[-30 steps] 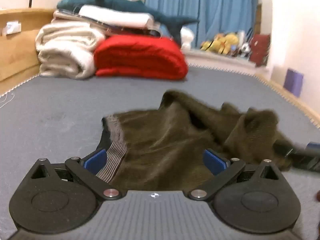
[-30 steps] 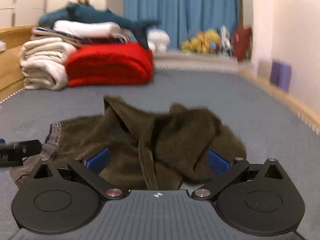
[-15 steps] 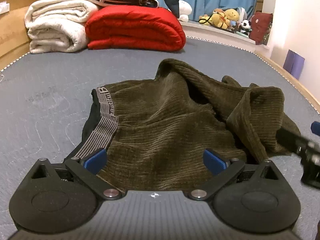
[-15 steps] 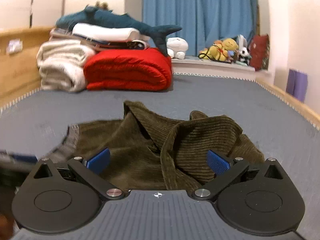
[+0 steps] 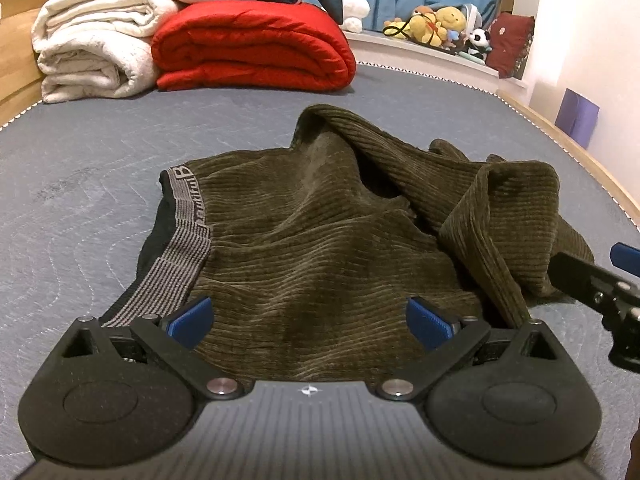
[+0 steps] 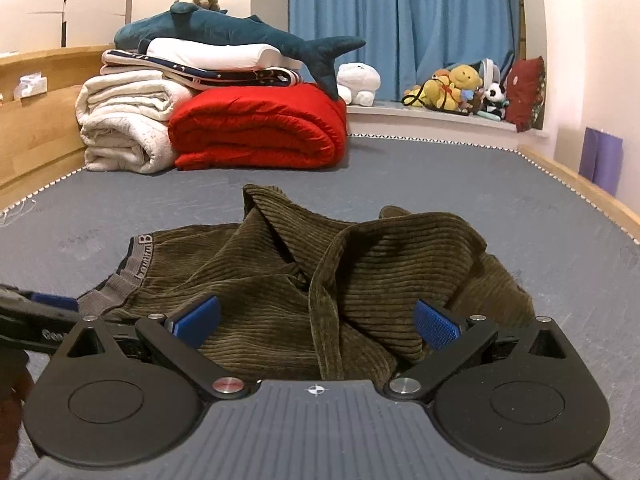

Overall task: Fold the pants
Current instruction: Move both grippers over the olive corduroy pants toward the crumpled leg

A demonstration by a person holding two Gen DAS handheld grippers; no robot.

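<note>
Olive-green corduroy pants [image 5: 320, 240] lie crumpled on a grey mattress [image 5: 80, 168], with the grey striped waistband [image 5: 180, 264] at the left and the legs bunched at the right. My left gripper [image 5: 308, 320] is open and empty, low over the near edge of the pants by the waistband. My right gripper [image 6: 318, 320] is open and empty over the bunched legs [image 6: 400, 256]. The right gripper's finger shows at the right edge of the left wrist view [image 5: 592, 284]. The left gripper's finger shows at the left edge of the right wrist view [image 6: 36, 312].
A folded red duvet [image 5: 252, 48] and rolled white blankets [image 5: 96, 52] are stacked at the far end, with a plush shark [image 6: 240, 36] on top. Soft toys [image 6: 460, 84] sit on a sill by blue curtains. Wooden bed rails [image 6: 580, 192] run along both sides.
Both grippers have come to rest low at the near edge of the pants; the views, blurred a second ago, are sharp. The pants have not moved.
</note>
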